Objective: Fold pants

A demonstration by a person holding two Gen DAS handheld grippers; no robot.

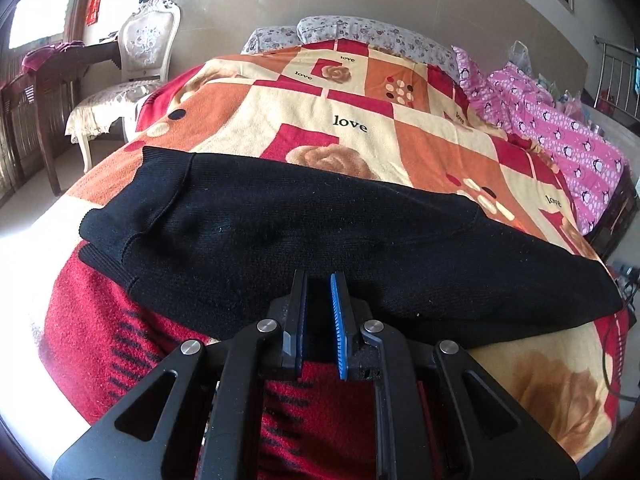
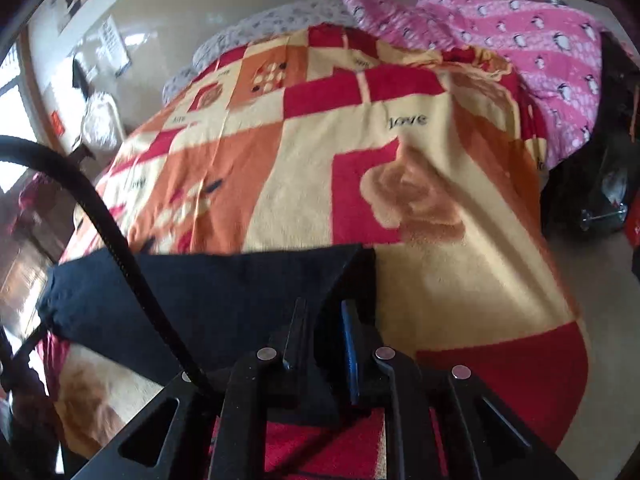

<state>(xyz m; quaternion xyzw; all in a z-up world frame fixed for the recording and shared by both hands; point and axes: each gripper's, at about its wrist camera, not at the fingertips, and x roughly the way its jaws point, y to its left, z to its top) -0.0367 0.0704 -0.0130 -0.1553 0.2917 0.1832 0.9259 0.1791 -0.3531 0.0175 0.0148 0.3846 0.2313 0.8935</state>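
Seemingly both grippers (image 1: 319,280) (image 2: 323,304) stand slightly parted over pants (image 1: 320,224).

Far beyond the black pants (image 1: 320,232), the blanket (image 1: 360,128) lies open; pink bedding (image 1: 560,136) blocks the right.

Both wrist views are aimed steeply down, close over the blanket's (image 1: 360,128) near edge; black pants (image 1: 320,232) and blanket are shared.
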